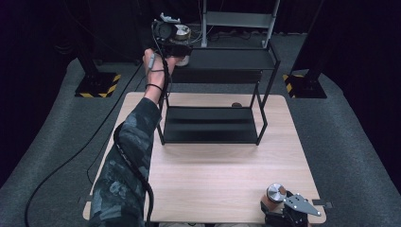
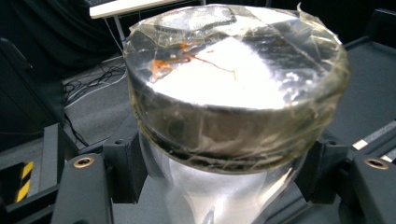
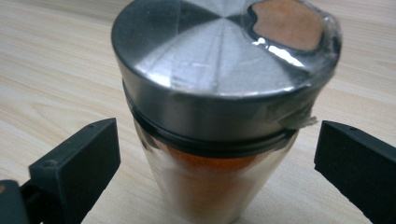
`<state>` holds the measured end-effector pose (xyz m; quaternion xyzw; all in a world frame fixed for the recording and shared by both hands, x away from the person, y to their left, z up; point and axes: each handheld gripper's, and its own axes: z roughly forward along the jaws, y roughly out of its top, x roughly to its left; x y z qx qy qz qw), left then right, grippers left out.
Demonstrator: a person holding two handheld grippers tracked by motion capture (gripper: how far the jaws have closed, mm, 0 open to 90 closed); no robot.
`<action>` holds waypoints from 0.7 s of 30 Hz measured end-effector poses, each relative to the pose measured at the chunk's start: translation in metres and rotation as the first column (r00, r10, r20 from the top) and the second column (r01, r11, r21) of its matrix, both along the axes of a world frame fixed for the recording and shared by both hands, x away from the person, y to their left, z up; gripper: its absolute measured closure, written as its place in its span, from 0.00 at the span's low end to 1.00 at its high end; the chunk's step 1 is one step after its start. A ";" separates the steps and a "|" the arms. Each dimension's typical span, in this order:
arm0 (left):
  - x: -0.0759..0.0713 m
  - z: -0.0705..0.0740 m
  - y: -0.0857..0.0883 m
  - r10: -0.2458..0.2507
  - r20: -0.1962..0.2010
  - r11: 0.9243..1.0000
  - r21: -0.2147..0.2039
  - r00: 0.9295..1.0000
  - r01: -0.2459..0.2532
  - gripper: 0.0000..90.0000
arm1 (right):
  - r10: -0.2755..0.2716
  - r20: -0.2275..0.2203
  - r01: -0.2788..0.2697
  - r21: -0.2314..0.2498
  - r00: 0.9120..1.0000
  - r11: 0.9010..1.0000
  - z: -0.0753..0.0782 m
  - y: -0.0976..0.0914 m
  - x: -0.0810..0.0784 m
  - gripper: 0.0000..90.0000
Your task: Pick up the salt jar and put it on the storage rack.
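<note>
We see our left gripper [image 1: 182,53] clamping a taped jar [image 2: 233,93] (raised beside the black shelf [image 1: 222,59]), while our right gripper [image 3: 210,158] gapes around an orange-filled shaker [image 3: 219,116].

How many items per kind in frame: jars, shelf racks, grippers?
Jars: 2, one held at the rack's top shelf, one with orange powder on the table
Shelf racks: 1
Grippers: 2, left gripper, right gripper
Total: 5
</note>
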<state>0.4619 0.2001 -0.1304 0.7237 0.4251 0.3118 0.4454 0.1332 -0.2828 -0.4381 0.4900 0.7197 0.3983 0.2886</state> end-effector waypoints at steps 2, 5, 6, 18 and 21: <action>0.002 -0.002 -0.001 0.005 -0.003 1.000 0.000 1.000 -0.005 0.34 | 0.001 0.000 -0.001 -0.001 1.000 1.000 0.000 0.000 0.000 0.00; 0.006 -0.006 -0.001 0.007 -0.011 1.000 -0.010 1.000 -0.007 0.34 | 0.001 0.002 -0.001 -0.001 1.000 1.000 0.000 0.000 0.000 0.00; 0.006 -0.007 -0.002 0.010 -0.012 1.000 -0.009 1.000 -0.010 0.34 | 0.000 0.001 0.000 -0.001 1.000 1.000 0.000 0.001 0.000 0.00; 0.009 -0.016 0.005 0.016 -0.011 0.998 -0.056 1.000 -0.017 0.34 | 0.001 0.000 -0.001 -0.006 1.000 1.000 0.000 0.001 0.000 0.00; 0.008 -0.019 0.006 0.011 0.000 0.998 -0.062 1.000 -0.011 0.34 | 0.001 -0.001 -0.001 -0.007 1.000 1.000 0.000 0.002 0.000 0.00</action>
